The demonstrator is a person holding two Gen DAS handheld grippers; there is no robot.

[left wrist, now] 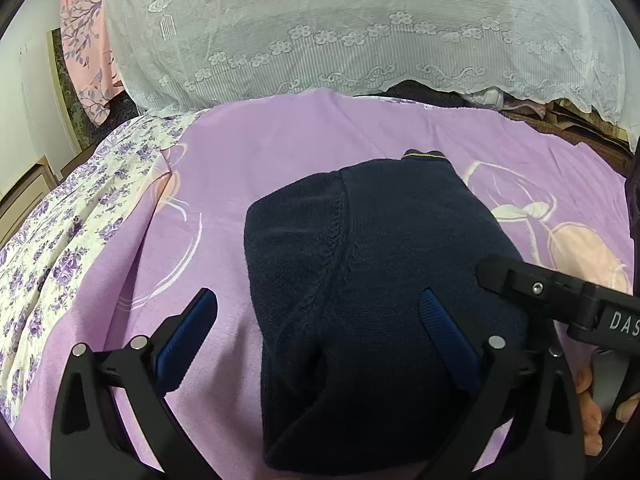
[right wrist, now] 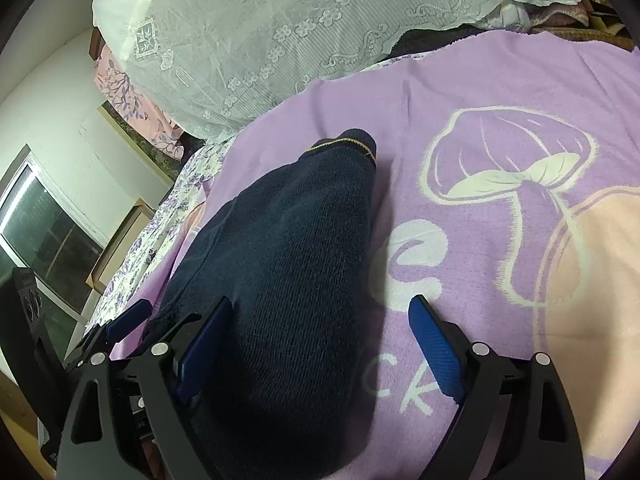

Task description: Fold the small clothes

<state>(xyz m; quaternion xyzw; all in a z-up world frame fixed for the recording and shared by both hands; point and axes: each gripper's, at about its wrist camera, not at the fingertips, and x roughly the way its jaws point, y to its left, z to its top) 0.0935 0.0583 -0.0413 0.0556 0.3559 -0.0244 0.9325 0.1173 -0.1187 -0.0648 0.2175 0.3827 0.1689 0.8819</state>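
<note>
- Sweater (left wrist: pixel 360 280) is the dark navy knit lying on the purple blanket (left wrist: pixel 248 152), already bundled into a compact block, with the yellow-trimmed neck end (right wrist: pixel 348 144) pointing away toward the lace cover (left wrist: pixel 320 20).
- Its long axis runs pretty much straight out from both grippers, near edge by the fingers, collar at the far end.
- Left gripper (left wrist: pixel 320 320) is spread wide with nothing pinched. The left finger hangs over bare blanket, the right finger sits over the knit, so the sweater's left edge falls between them.
- Right gripper (right wrist: pixel 324 332) is also released and holding nothing. Its left finger is over the knit and its right finger over the blanket lettering, so it straddles the sweater's right edge.
- So each one brackets its own side of the near end, and neither looks clearly closer than the other.
- I'd guess the next fold goes near-to-far along that axis, or it's just a tidy-up, hard to say.
- Can't tell from the fisheye whether the fingertips touch the fabric or float just above it.
- Right gripper's body also pokes into the left view, just beside the sweater's right side.
</note>
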